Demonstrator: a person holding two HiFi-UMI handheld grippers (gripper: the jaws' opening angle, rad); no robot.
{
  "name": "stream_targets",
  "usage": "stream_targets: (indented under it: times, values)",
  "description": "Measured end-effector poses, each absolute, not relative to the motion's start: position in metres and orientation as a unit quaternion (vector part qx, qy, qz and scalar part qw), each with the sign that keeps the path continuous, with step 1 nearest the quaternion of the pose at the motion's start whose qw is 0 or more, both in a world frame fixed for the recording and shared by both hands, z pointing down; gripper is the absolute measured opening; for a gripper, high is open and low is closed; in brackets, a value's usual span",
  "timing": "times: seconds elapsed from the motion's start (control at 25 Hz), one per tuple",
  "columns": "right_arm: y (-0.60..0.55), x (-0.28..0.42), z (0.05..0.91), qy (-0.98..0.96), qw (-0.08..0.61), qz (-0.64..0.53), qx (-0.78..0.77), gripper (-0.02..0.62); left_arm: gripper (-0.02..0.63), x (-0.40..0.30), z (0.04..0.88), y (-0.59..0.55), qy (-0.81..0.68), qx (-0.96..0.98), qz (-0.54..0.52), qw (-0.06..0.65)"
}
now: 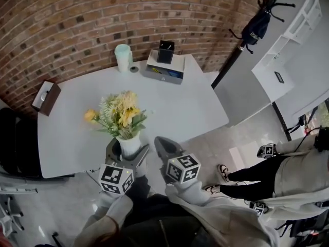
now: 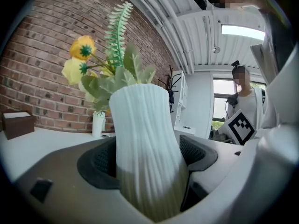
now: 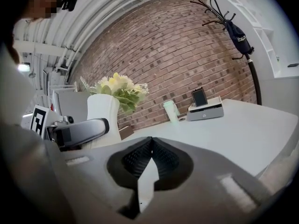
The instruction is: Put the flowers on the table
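Note:
A white ribbed vase (image 1: 128,144) with yellow flowers (image 1: 122,113) and green leaves is held upright at the near edge of the white table (image 1: 169,104). My left gripper (image 1: 128,151) is shut on the vase, whose body (image 2: 147,150) fills the space between the two dark pads in the left gripper view. Just to the right of it, my right gripper (image 1: 163,144) is shut with nothing in it; its pads (image 3: 150,157) meet tip to tip. In the right gripper view the vase (image 3: 103,113) and flowers (image 3: 119,87) stand to the left.
On the far side of the table stand a pale green cup (image 1: 123,57), a grey box with a black pen holder (image 1: 165,63) and a brown tissue box (image 1: 45,98) at the left end. A dark chair (image 1: 13,140) is at left, a coat rack (image 1: 247,35) at right. A person stands at right (image 1: 277,171).

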State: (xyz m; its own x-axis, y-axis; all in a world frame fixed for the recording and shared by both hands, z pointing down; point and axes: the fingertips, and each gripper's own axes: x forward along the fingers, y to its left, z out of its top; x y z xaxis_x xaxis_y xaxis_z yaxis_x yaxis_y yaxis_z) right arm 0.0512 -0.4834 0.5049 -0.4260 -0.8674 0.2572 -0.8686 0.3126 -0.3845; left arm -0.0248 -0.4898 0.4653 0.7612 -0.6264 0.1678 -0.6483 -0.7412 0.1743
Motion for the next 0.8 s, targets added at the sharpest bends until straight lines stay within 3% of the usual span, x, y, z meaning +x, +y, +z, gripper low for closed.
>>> stream_targets:
  times: [0.52,0.8]
  values:
    - [-0.575,0.081,0.510,-0.768,-0.005,0.256,0.587,-0.002,0.394,0.007,0.466,-0.608,-0.273,0.959,0.062,0.037]
    - [-0.615,0.092,0.509,-0.759,-0.003,0.248,0.602,-0.002,0.393,0.030,0.487,-0.661,-0.261,0.963,0.056,0.046]
